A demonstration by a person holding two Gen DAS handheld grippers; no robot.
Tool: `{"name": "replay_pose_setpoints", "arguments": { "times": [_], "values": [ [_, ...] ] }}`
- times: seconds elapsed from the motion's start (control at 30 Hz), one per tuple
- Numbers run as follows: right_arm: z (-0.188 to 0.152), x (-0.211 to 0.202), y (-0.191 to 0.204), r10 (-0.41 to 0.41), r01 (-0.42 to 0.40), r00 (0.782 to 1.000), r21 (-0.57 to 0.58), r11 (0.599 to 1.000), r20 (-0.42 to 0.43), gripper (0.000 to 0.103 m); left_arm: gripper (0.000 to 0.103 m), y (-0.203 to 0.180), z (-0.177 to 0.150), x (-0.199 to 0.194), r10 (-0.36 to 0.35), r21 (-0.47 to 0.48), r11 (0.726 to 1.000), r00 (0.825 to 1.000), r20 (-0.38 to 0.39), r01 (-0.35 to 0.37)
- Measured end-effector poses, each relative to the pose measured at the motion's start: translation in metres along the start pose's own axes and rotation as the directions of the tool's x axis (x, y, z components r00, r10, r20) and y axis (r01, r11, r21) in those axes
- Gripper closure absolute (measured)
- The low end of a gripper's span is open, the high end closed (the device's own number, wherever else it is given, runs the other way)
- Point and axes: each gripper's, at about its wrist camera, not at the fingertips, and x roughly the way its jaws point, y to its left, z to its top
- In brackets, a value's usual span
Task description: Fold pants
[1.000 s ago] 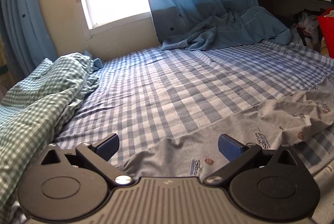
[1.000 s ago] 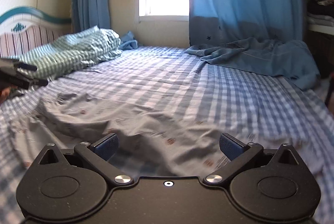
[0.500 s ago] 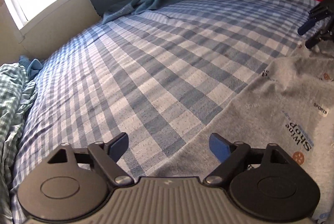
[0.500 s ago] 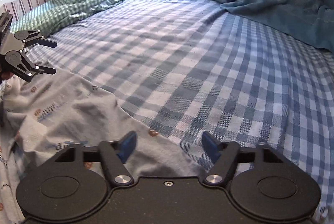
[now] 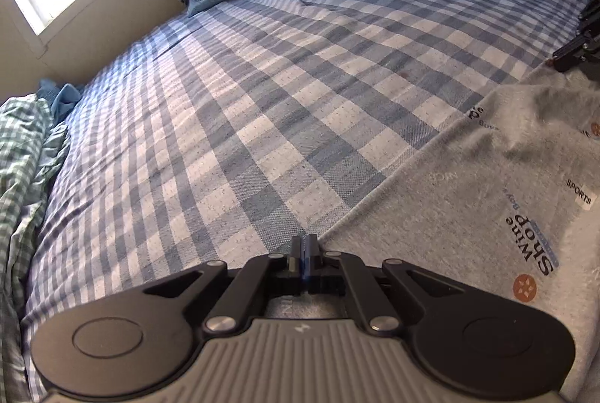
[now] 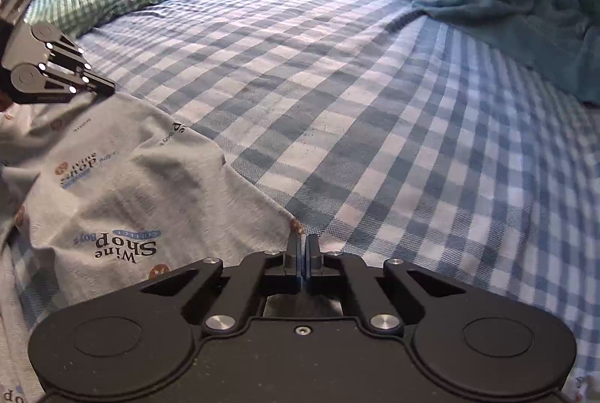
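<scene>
Grey pants [image 5: 487, 200] edge pinched by left gripper [image 5: 304, 241].

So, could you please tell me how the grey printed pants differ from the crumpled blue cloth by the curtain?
The grey printed pants carry words and small orange marks; the crumpled blue cloth looks plain. The pants lie spread near the bed's close edge, with the left gripper and the right gripper shut at their hem; the blue cloth lies bunched at the far side, untouched. Both rest on the blue checked sheet.

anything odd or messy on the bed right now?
Nothing damaged. The grey pants lie rumpled at the near edge of the checked sheet, and the blue curtain spills onto the far corner of the bed.
</scene>
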Motion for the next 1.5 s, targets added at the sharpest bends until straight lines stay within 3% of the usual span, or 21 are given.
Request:
{"name": "replay_pose_setpoints", "arguments": {
  "times": [0.23, 0.47, 0.57, 0.63, 0.67, 0.73, 0.77, 0.8, 0.87, 0.97, 1.07, 1.17, 1.27, 1.33, 1.37, 1.4, 1.5],
  "values": [
    [0.045, -0.005, -0.018, -0.183, 0.186, 0.981, -0.038, 0.982, 0.064, 0.103, 0.103, 0.013, 0.031, -0.016, 0.133, -0.039, 0.991, 0.983, 0.125, -0.129],
    [0.050, 0.068, -0.039, -0.190, 0.190, 0.980, 0.002, 0.982, -0.050, 0.103, 0.103, 0.016, 0.038, 0.048, 0.152, -0.048, 0.987, 0.988, 0.027, -0.151],
    [0.045, 0.074, -0.042, -0.178, 0.180, 0.983, 0.038, 0.983, -0.043, 0.103, 0.103, 0.013, 0.032, 0.053, 0.168, -0.028, 0.986, 0.984, 0.060, -0.166],
    [0.047, 0.065, -0.048, -0.160, 0.162, 0.986, 0.069, 0.984, -0.034, 0.096, 0.102, 0.020, 0.029, 0.048, 0.114, -0.047, 0.993, 0.991, 0.067, -0.111],
    [0.048, 0.060, -0.048, -0.163, 0.164, 0.986, 0.074, 0.984, -0.017, 0.085, 0.095, 0.027, 0.028, 0.041, 0.093, -0.058, 0.994, 0.992, 0.083, -0.088],
    [0.054, 0.044, -0.047, -0.133, 0.129, 0.990, 0.095, 0.987, 0.038, 0.070, 0.070, 0.045, 0.023, 0.026, 0.088, -0.097, 0.992, 0.988, 0.130, -0.076],
    [0.058, 0.038, -0.045, -0.097, 0.090, 0.993, 0.108, 0.990, 0.063, 0.063, 0.046, 0.057, 0.019, 0.018, 0.089, -0.109, 0.991, 0.985, 0.148, -0.073],
    [0.062, 0.035, -0.042, -0.064, 0.055, 0.995, 0.112, 0.992, 0.081, 0.058, 0.037, 0.068, 0.014, 0.010, 0.088, -0.113, 0.991, 0.982, 0.165, -0.070],
    [0.073, 0.034, -0.028, 0.009, -0.017, 0.995, 0.074, 0.997, 0.099, 0.035, 0.037, 0.093, -0.001, -0.005, 0.090, -0.102, 0.992, 0.980, 0.176, -0.073],
    [0.089, 0.048, -0.001, 0.076, -0.075, 0.995, -0.022, 0.997, 0.071, 0.030, 0.034, 0.125, -0.026, -0.018, 0.091, -0.062, 0.995, 0.987, 0.130, -0.083],
    [0.100, 0.070, 0.022, 0.116, -0.113, 0.993, -0.080, 0.990, 0.028, 0.030, 0.027, 0.147, -0.052, -0.020, 0.037, -0.016, 0.999, 0.997, 0.073, -0.036],
    [0.107, 0.088, 0.034, 0.118, -0.118, 0.993, -0.095, 0.988, -0.009, 0.031, 0.031, 0.156, -0.068, -0.011, 0.031, -0.007, 1.000, 0.999, 0.015, -0.030],
    [0.111, 0.101, 0.037, 0.112, -0.116, 0.993, -0.099, 0.988, -0.045, 0.036, 0.049, 0.161, -0.077, -0.001, -0.004, -0.035, 0.999, 0.999, -0.045, 0.002],
    [0.111, 0.105, 0.035, 0.121, -0.126, 0.991, -0.095, 0.987, -0.063, 0.037, 0.070, 0.160, -0.078, -0.002, -0.037, -0.033, 0.999, 0.998, -0.042, 0.036],
    [0.112, 0.106, 0.034, 0.127, -0.133, 0.989, -0.087, 0.987, -0.071, 0.038, 0.095, 0.158, -0.078, -0.001, -0.064, -0.033, 0.998, 0.997, -0.051, 0.062],
    [0.111, 0.108, 0.033, 0.132, -0.138, 0.988, -0.075, 0.988, -0.080, 0.039, 0.103, 0.155, -0.078, 0.001, -0.059, -0.036, 0.998, 0.996, -0.070, 0.057],
    [0.110, 0.110, 0.033, 0.133, -0.138, 0.988, -0.056, 0.989, -0.083, 0.046, 0.103, 0.135, -0.075, 0.002, 0.043, 0.024, 0.999, 0.995, -0.095, -0.041]
  ]
}}
